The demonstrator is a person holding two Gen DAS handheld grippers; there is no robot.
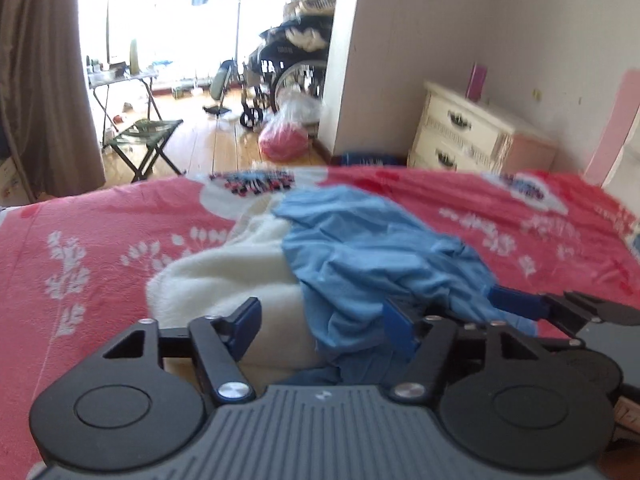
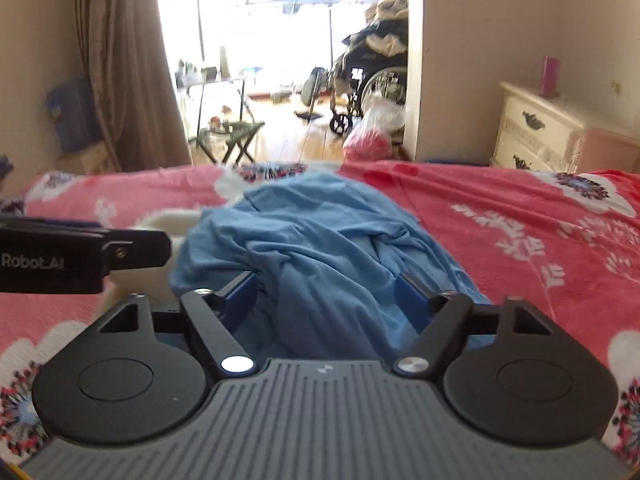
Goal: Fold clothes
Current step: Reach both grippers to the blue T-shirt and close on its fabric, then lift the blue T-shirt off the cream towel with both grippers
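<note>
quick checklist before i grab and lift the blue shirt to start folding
1. Blue shirt lies within reach: ok.
2. Right gripper open around shirt cloth: ok.
3. Left gripper open, with cloth between its fingers: ok.
4. Shirt spread flat: not ok, bunched and twisted.
5. White garment clear of the shirt: not ok, the shirt overlaps it.
6. Collar or hem located: cannot tell.

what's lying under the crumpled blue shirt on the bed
A white fluffy garment pokes out from beneath the blue shirt on its left side, both resting on the pink flowered bedspread. How far the white garment reaches under the shirt is covered from view.
</note>
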